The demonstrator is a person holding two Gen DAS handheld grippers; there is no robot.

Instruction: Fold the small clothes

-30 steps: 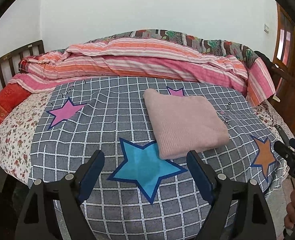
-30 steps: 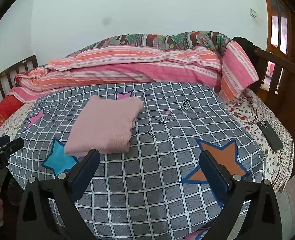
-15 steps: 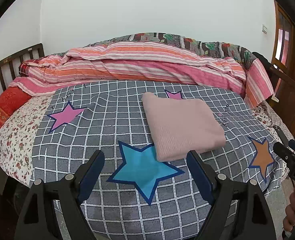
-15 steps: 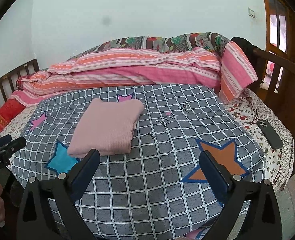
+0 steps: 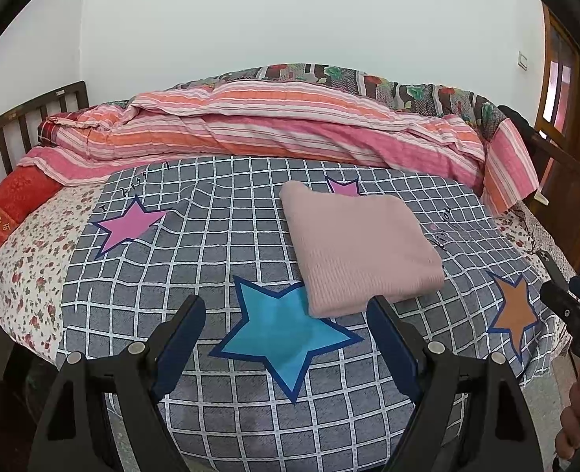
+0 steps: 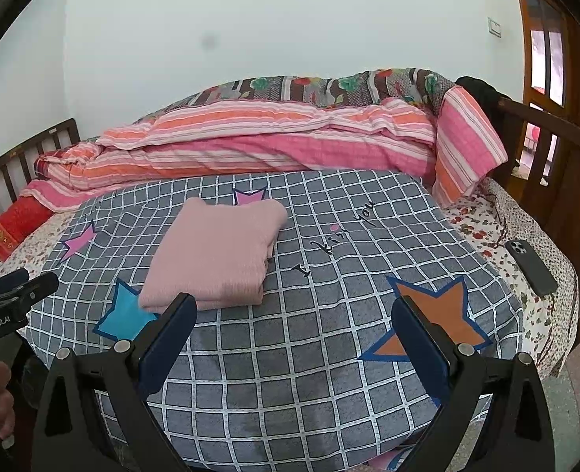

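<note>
1. Two black two-finger grippers with dark blue pads hang above the near edge of the bed, both with jaws spread wide and nothing between them: the left gripper (image 5: 286, 334) and the right gripper (image 6: 293, 332).
2. One pink knitted garment, folded into a neat rectangle (image 5: 358, 247), lies flat on the grey blanket with a white grid and coloured stars (image 5: 219, 236), well apart from both grippers' pads.
3. Its near corner overlaps the top of the large blue star with a dark outline (image 5: 286, 332); its far edge covers the lower part of a small pink star (image 5: 345, 187).
4. From the right wrist view the same garment (image 6: 215, 251) sits left of centre, with the orange star (image 6: 435, 314) off to the right, in front of the right gripper's right finger.
5. A rolled quilt in pink, orange and white stripes (image 5: 290, 126) runs along the far side of the bed, touching the far edge of the blanket.
6. A dark smartphone in a case (image 6: 529, 265) rests on the floral sheet (image 6: 486, 232) at the right edge of the bed.
7. A red pillow (image 5: 12, 206) lies at the far left, near the dark wooden slatted headboard (image 5: 22, 122).
</note>
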